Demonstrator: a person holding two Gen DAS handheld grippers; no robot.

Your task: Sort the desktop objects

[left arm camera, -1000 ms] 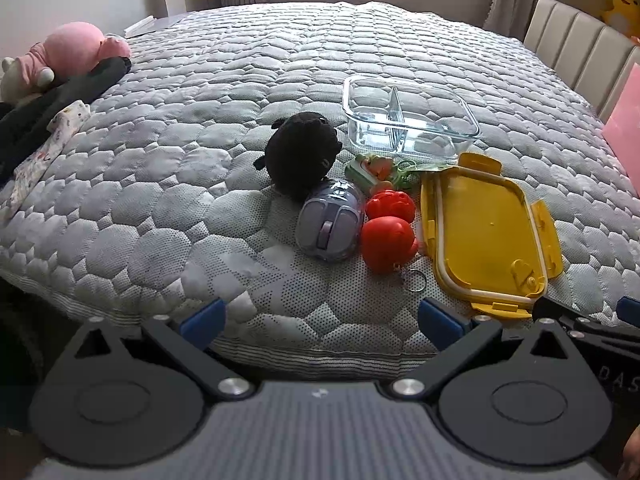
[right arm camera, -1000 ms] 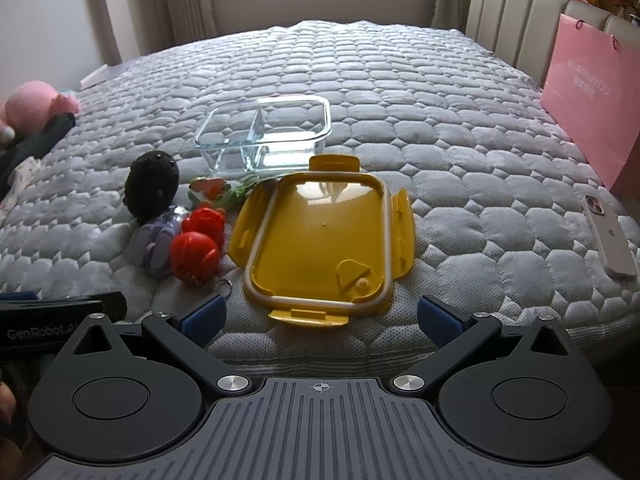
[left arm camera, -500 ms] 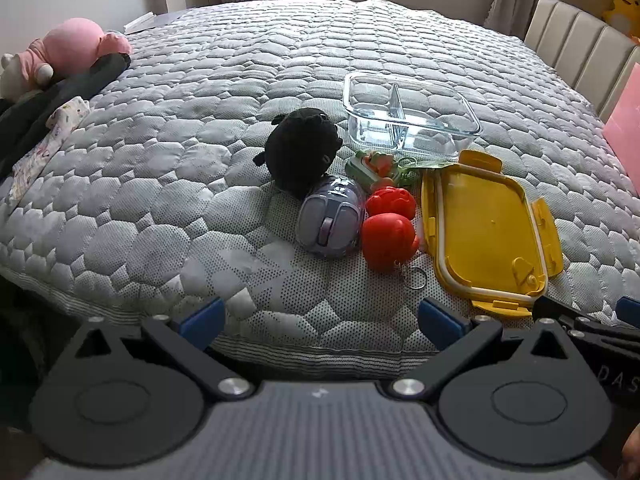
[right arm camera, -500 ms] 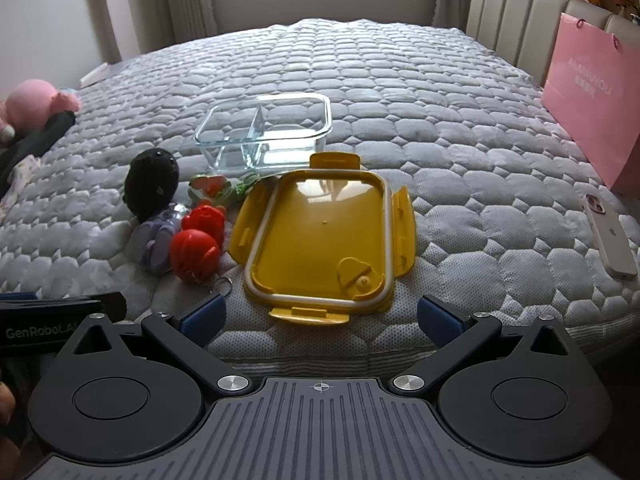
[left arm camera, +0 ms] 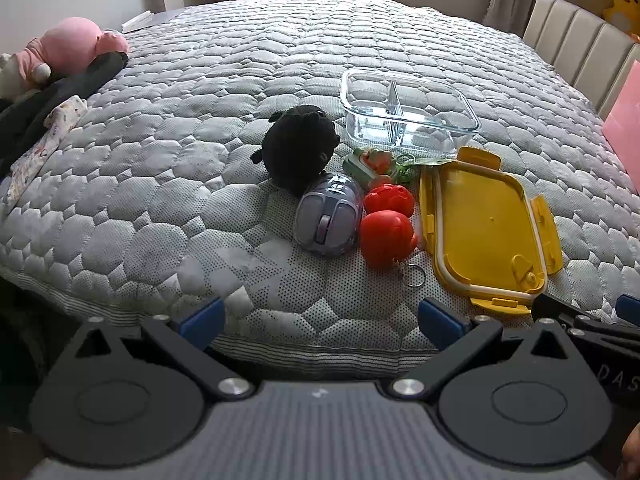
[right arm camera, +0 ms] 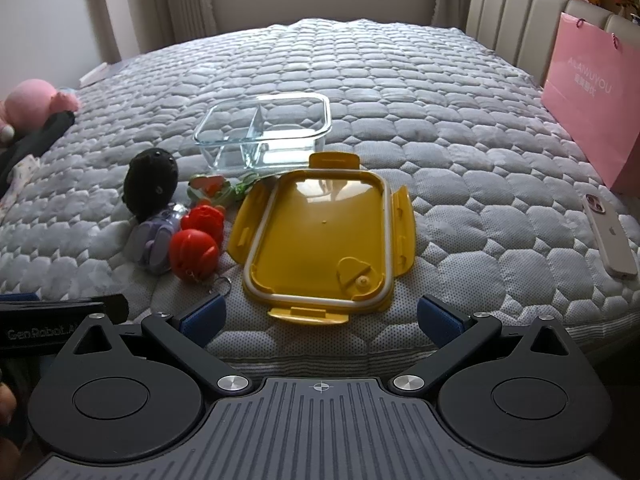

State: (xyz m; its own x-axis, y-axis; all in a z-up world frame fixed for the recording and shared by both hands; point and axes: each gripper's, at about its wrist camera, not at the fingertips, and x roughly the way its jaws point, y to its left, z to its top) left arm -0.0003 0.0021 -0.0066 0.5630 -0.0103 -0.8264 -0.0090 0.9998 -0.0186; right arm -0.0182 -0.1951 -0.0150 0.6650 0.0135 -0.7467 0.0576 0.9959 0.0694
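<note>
Grey quilted bedding (left arm camera: 168, 184) carries everything, and both grippers hang at the near edge of the bed, spread wide with nothing between their blue fingertips. The left gripper (left arm camera: 320, 316) points at a tight huddle of small things just ahead of it. Nearest, a little right of its centre line, sits a red ball-shaped keychain (left arm camera: 386, 234) with a metal ring (left arm camera: 414, 276) trailing toward the gripper. A second red toy (left arm camera: 388, 199) touches it on the far side. Pressed against both on their left is a lilac toy (left arm camera: 328, 220), and beyond that a black plush (left arm camera: 298, 146). A green and orange trinket (left arm camera: 370, 162) lies past the red pair, close to the front wall of a clear glass container (left arm camera: 408, 114), which has a divider splitting it into two bare compartments.

Straight ahead of the right gripper (right arm camera: 320, 312) lies a yellow lid (right arm camera: 320, 240), inner side up with its clips folded out, just beside the red toys. The glass box is beyond the lid's far edge and a little left. Well off to the right of that gripper a phone (right arm camera: 610, 238) rests near the mattress edge, with a pink paper bag (right arm camera: 592, 96) behind it. Far off left of the left gripper, a pink soft toy (left arm camera: 68, 50) lies on dark clothing (left arm camera: 52, 96).
</note>
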